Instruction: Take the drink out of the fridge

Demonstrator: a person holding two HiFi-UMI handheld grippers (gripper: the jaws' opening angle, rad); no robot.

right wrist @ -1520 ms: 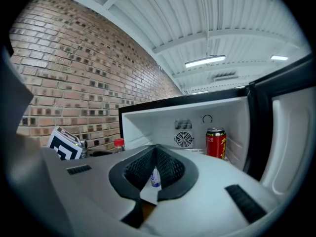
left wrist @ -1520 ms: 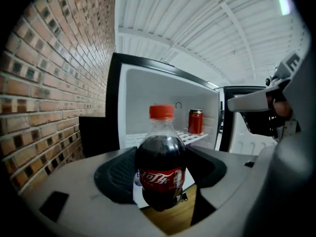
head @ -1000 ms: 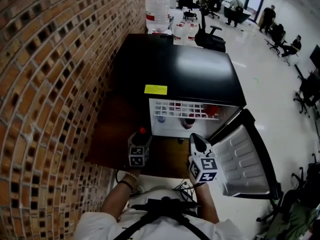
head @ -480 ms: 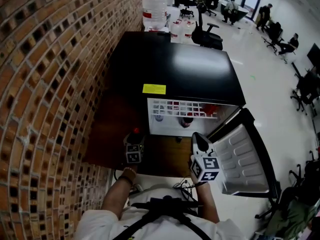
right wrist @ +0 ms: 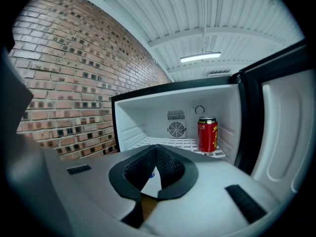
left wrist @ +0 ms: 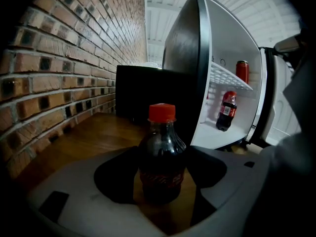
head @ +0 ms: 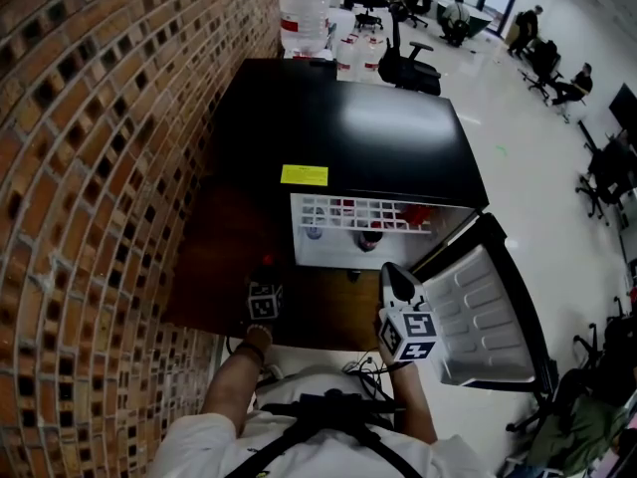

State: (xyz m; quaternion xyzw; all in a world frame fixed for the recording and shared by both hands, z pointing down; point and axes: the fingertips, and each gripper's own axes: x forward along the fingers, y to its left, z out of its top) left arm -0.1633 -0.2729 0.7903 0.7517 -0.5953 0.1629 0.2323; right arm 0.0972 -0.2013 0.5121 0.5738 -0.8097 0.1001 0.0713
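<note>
A small cola bottle (left wrist: 162, 157) with a red cap stands upright on the wooden table (left wrist: 89, 137) between the pads of my left gripper (left wrist: 162, 177), which is shut on it. In the head view that left gripper (head: 264, 285) is low in front of the open fridge (head: 348, 127), the red cap (head: 267, 262) just showing. My right gripper (right wrist: 157, 154) is shut and holds nothing; it points into the fridge from near the door (head: 478, 312). Inside remain a second cola bottle (left wrist: 225, 111) and a red can (right wrist: 207, 135) on the wire shelf.
A brick wall (head: 90, 167) runs close along the left. The fridge door hangs open to the right. Large water jugs (head: 302, 13) stand behind the fridge. Office chairs and people are far off on the white floor (head: 528, 137).
My left gripper has sunk lower and slightly left, carrying the cola bottle down to the wooden table. The right gripper has stayed where it was.
</note>
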